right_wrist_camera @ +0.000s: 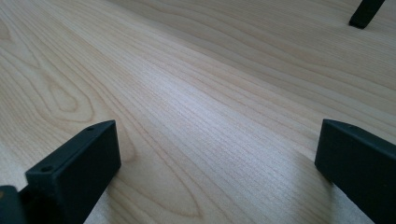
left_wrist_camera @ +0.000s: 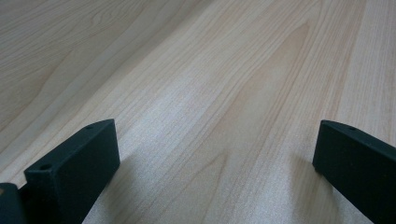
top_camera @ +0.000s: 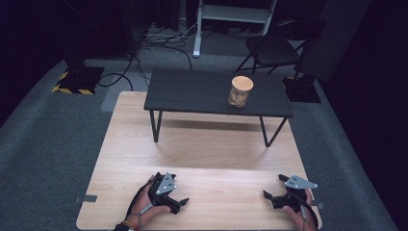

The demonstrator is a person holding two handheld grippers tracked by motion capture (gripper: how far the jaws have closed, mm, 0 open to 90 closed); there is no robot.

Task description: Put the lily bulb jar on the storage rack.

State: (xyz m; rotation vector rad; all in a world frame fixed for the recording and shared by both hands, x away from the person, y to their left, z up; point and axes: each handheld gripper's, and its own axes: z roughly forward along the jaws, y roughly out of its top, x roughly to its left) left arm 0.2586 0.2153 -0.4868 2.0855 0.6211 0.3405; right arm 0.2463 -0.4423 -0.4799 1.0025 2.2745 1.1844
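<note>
Left claw (top_camera: 179, 203): rests low on the wooden worktop (top_camera: 202, 154) at its near edge, held in a hand (top_camera: 144, 208). Jaws stand wide apart with nothing between them; the left gripper view shows bare wood grain in the gap.

Right claw (top_camera: 271, 197): rests on the worktop near the same edge, well apart from the left claw, also held in a hand (top_camera: 296, 210). Jaws likewise spread wide and empty; the right gripper view shows bare wood between them and, far ahead at the upper right, the foot of a black leg (right_wrist_camera: 365, 13).

Jar (top_camera: 240, 91): clear, with a round wooden lid and pale brown contents that cannot be made out. Stands upright on a small black table (top_camera: 192, 91) that sits on the far half of the worktop. Well ahead of both claws, nearer the right claw's side and raised above their level.

Step in hand: judged to be the start, with both claws parked and nothing yet reached for.

Next move, as a judgement: the right claw is the better placed. It would need to lift off the worktop, travel forward and up over the black table's front edge, and come in level with the jar's body, jaws kept wide enough to pass either side of it. The jar looks smooth and is tall for its width, so a careless nudge could tip it.
</note>
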